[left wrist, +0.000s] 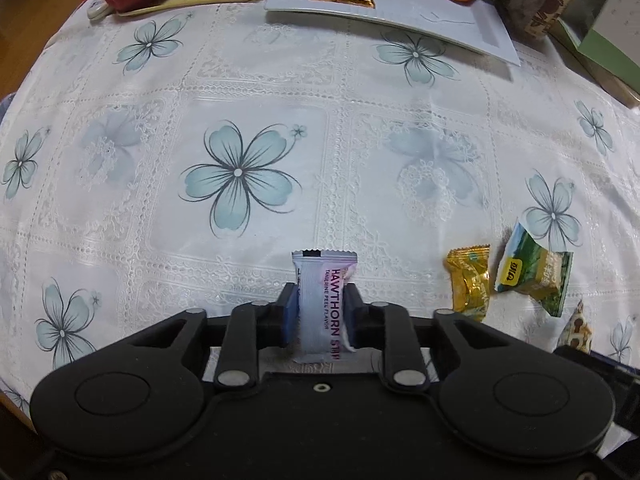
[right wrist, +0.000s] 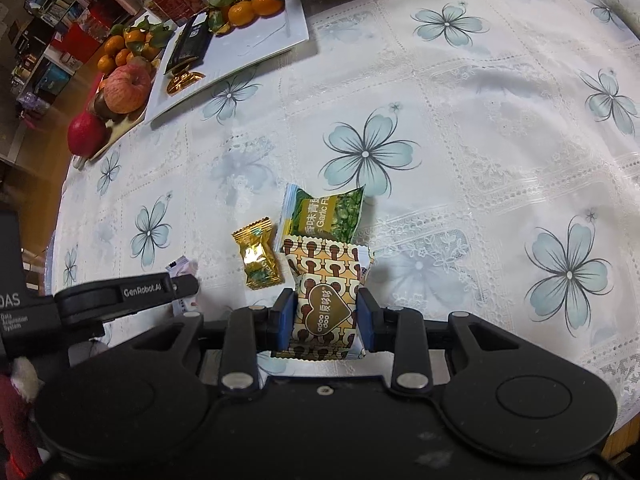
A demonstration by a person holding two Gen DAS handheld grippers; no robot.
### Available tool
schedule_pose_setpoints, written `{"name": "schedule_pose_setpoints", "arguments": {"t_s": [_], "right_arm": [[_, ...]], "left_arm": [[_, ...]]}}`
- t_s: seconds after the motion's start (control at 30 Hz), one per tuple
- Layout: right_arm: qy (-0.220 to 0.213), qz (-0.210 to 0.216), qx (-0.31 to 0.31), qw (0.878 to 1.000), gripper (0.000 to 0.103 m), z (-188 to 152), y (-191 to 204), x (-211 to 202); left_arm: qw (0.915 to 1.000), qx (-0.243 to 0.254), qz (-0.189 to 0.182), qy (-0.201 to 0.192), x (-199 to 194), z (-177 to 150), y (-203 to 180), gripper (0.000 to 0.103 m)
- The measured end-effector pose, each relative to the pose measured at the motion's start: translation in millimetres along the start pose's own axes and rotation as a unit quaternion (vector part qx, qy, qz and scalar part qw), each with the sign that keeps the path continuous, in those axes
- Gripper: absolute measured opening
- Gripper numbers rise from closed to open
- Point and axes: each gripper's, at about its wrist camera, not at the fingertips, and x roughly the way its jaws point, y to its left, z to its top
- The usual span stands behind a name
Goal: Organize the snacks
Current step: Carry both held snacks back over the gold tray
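My left gripper (left wrist: 320, 292) is shut on a pale purple Hawthorn strip packet (left wrist: 320, 312), gripped across its middle and standing upright between the blue pads. My right gripper (right wrist: 326, 300) is shut on a tan packet with a brown mushroom pattern (right wrist: 326, 276), also upright. On the floral tablecloth just beyond it lie a green garlic-pea packet (right wrist: 324, 216) and a gold-wrapped candy (right wrist: 256, 256). In the left wrist view the gold candy (left wrist: 469, 280) and the green packet (left wrist: 534, 272) lie to the right of the left gripper.
A white rectangular tray (left wrist: 440, 20) at the far side holds gold coins, dark packets and tangerines. A beige fruit plate (left wrist: 192, 0) with an apple stands left of it. Boxes and jars crowd the far right edge. The left gripper's black frame (right wrist: 128, 294) sits close beside the right gripper.
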Motion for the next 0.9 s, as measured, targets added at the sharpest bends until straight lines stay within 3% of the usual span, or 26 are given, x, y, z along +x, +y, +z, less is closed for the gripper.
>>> {"name": "schedule_pose_setpoints", "arguments": {"t_s": [0.3,0.5,0.63,0.9], "right_arm": [[-0.022,-0.010,0.005,1.000,0.035,-0.8,-2.2,-7.6],[-0.073,-0.009,-0.020,0.997,0.035,-16.0,6.9,-33.0],[-0.120,0.006,-0.032,0.992,0.035,-44.1,9.2,-56.2],[-0.183,0.032,-0.057,0.981,0.035,-124.0,4.1,-90.0]], "left_arm": [[0.9997,0.002,-0.023,-0.011,-32.9,-14.1,7.8,0.027],[0.9985,0.040,-0.020,-0.030,-66.2,-47.4,10.0,0.027],[0.9971,0.051,-0.015,-0.054,-81.2,-76.3,11.0,0.027],[0.9935,0.057,-0.042,-0.089,-111.1,-137.7,19.0,0.027]]}}
